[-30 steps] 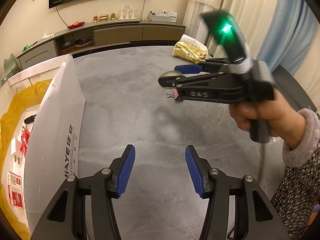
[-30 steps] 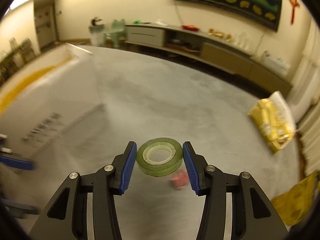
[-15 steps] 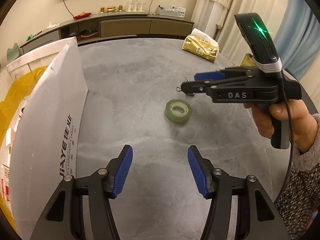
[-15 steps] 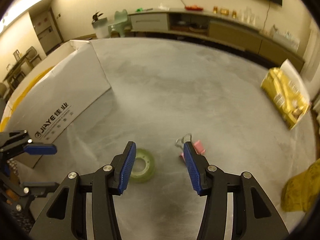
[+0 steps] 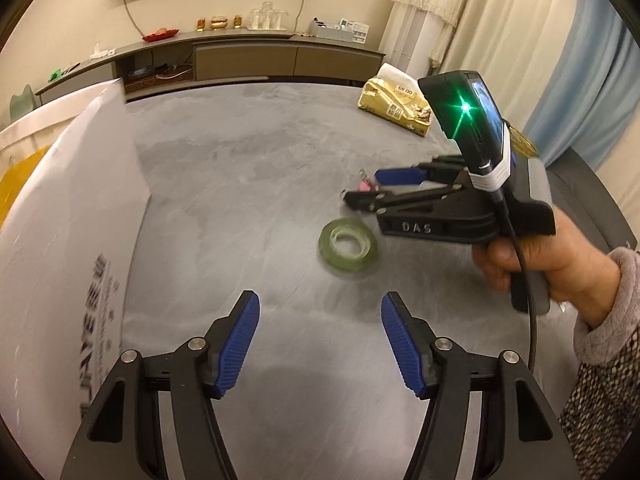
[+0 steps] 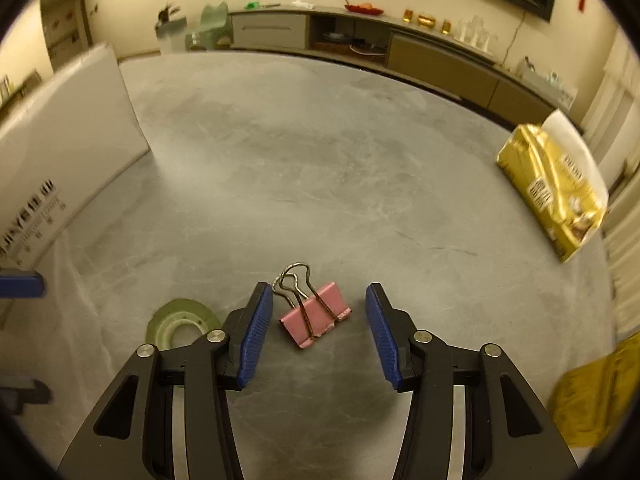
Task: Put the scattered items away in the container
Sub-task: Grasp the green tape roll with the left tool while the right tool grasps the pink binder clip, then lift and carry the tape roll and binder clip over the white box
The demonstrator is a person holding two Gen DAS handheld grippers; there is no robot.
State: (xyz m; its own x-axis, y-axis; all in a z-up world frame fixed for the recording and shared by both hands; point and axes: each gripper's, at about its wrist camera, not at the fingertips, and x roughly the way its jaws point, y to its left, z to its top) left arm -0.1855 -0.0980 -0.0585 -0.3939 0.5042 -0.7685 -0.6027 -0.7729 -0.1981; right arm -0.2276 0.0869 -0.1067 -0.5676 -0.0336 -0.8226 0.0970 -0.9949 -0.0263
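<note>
Right wrist view: right gripper (image 6: 318, 322) wide open, empty, straddling pink metal binder clip (image 6: 316, 317) for pickup. Green tape roll (image 5: 348, 244) loose on grey table (image 5: 248, 184); white cardboard box (image 5: 68, 240) left. Left gripper (image 5: 320, 344) open, empty.

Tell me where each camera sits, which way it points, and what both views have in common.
Left wrist: rides the left gripper, looking forward over the grey table; its open jaws, the right gripper and the hand holding it show.
Right wrist: rides the right gripper, looking down at the pink binder clip between its open jaws.
Shared: tape roll, binder clip, white box, yellow packet.
</note>
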